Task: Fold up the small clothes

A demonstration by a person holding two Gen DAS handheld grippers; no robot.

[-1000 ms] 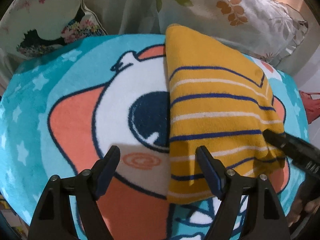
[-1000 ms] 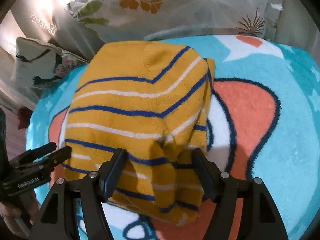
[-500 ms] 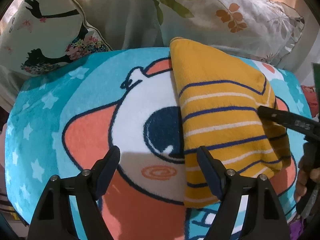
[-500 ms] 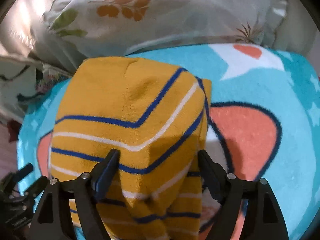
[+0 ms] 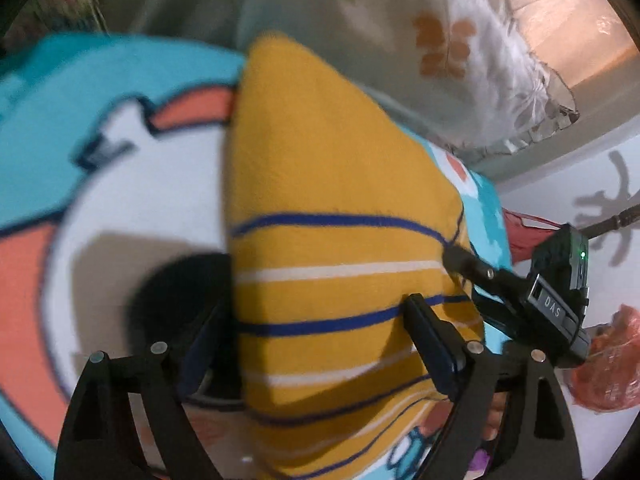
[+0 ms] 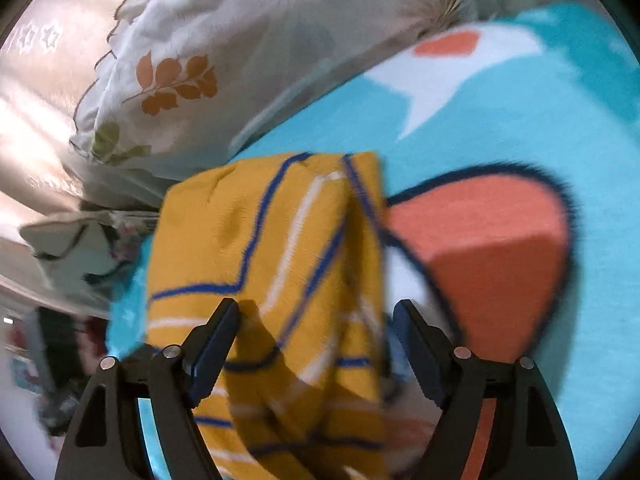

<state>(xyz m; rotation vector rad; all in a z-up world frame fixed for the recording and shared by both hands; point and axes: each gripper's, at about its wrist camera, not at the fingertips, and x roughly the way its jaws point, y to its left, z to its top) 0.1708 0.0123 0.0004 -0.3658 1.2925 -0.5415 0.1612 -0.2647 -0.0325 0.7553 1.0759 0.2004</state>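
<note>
Both tools stand spread, gripping nothing. The left tool [image 5: 316, 344], jaws just widened, straddles the near edge of the folded garment [image 5: 340, 208]; the right tool [image 6: 316, 344] has it between its fingers too. It lies on the blanket [image 6: 520, 112]. Next fold likely needs both corners pinched. Beyond, pillows [image 6: 240, 40]; no containers visible.

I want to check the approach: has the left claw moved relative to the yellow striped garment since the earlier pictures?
Yes. The left claw has shifted right and closer: the yellow striped garment edge now lies between its open fingers, whereas earlier they mostly framed the blanket.
</note>
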